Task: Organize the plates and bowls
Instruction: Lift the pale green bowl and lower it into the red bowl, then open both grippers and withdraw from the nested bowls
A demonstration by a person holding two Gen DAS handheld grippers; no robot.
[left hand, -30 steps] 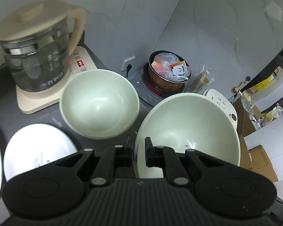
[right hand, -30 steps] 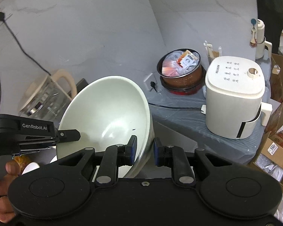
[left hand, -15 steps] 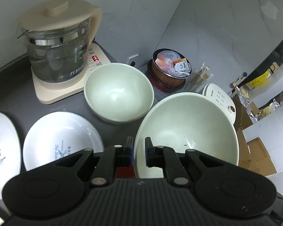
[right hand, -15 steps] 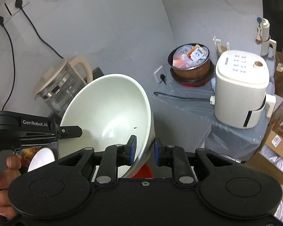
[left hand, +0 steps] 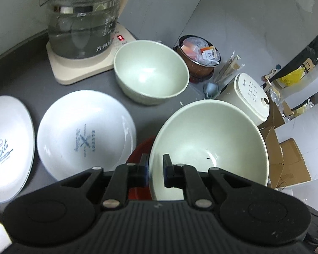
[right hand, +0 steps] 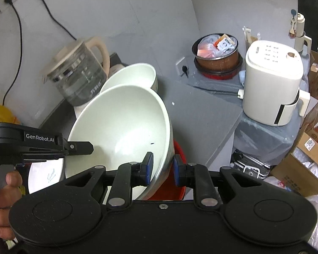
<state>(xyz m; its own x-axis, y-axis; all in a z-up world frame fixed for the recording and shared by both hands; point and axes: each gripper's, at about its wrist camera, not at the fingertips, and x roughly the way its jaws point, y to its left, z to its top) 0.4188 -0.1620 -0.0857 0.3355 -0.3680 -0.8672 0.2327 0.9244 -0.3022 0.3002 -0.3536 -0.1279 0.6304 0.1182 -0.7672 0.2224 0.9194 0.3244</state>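
Observation:
A large pale green bowl (left hand: 209,144) hangs tilted above the counter's edge, held by both grippers at once. My left gripper (left hand: 154,169) is shut on its near rim. My right gripper (right hand: 162,167) is shut on the rim of the same bowl (right hand: 120,127), on the other side. In the right wrist view the left gripper (right hand: 89,147) reaches in from the left, with a hand (right hand: 2,190) on its grip. A second, smaller green bowl (left hand: 152,72) stands on the grey counter (left hand: 31,80) beside the kettle. Two white printed plates (left hand: 84,131) (left hand: 6,144) lie to the left.
A glass kettle (left hand: 82,25) on a cream base stands at the back. Beyond the counter are a brown pot (left hand: 199,53) with packets and a white appliance (left hand: 250,95). A red tub (right hand: 176,182) sits below the held bowl. Cardboard boxes (right hand: 307,154) fill the right.
Both grippers have carried the big bowl along the counter, still gripping its rim. The kettle and the smaller bowl have drifted up and right in the left view, and both plates have come into sight.

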